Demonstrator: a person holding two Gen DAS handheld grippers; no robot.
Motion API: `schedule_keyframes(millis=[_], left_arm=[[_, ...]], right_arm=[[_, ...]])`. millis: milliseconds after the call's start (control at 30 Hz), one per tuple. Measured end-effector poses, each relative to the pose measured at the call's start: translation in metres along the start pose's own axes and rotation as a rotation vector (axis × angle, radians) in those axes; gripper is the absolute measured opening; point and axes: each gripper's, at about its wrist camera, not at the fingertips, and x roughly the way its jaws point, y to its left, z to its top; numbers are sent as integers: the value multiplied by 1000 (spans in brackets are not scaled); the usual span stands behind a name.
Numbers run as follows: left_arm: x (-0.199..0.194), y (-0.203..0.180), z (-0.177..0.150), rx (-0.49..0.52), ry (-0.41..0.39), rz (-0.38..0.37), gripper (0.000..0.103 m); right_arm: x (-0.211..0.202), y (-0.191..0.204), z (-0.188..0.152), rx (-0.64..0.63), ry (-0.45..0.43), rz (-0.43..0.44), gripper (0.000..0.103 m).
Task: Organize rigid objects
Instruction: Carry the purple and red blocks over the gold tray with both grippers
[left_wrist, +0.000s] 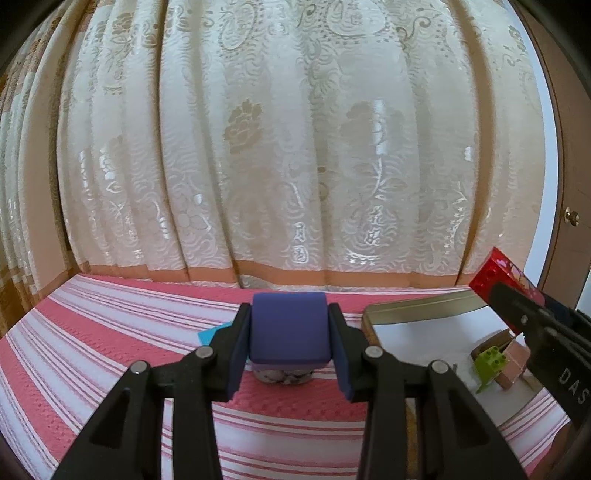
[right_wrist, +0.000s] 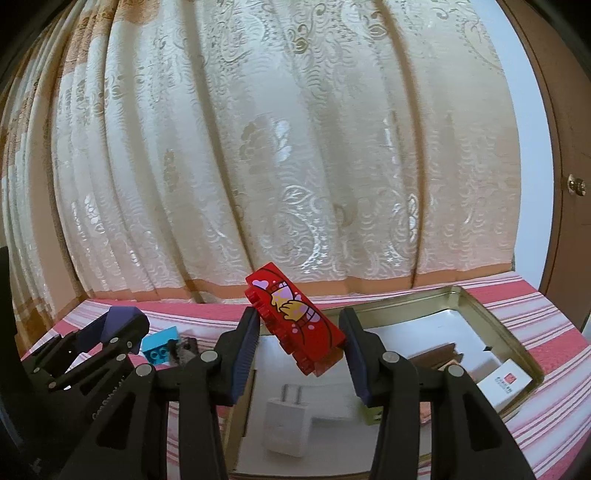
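Navy block (left_wrist: 289, 330); red cartoon-print brick (right_wrist: 295, 325); pink-white striped cloth (left_wrist: 110, 332).

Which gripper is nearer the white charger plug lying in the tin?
Right. The right gripper, holding the red brick, hangs directly over the metal tin where the white charger lies. The left gripper, holding a blue block, is beside the tin over the striped cloth.

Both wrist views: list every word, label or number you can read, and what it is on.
"DAS": white letters on the right gripper body, cut off by the frame edge.
White embossed lettering on the left gripper arm: too blurred to read.
Red mark and small print on the white box in the tin: too small.
Curtain motifs: not legible.
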Motion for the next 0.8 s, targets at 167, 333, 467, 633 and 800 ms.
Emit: schedule_keyframes(millis=[167,333,467,633,800], left_arm=[[1,-14,3,11,-3,-18,39],[4,-30,6,26,-4,-39,39],[6,-44,10,31,0,-64,39],[9,-66,14,55,-8,-94,39],[16,-88,14,73,9,-130,39]], right_arm=[[-1,-16,2,7,-5,-26,48],[0,-34,5,16,-6,-54,48],[-1,-46,7,18,-9,-80,48],[4,-68,8,24,4,-130,48],[8,-91,9,40,11,-171,48]])
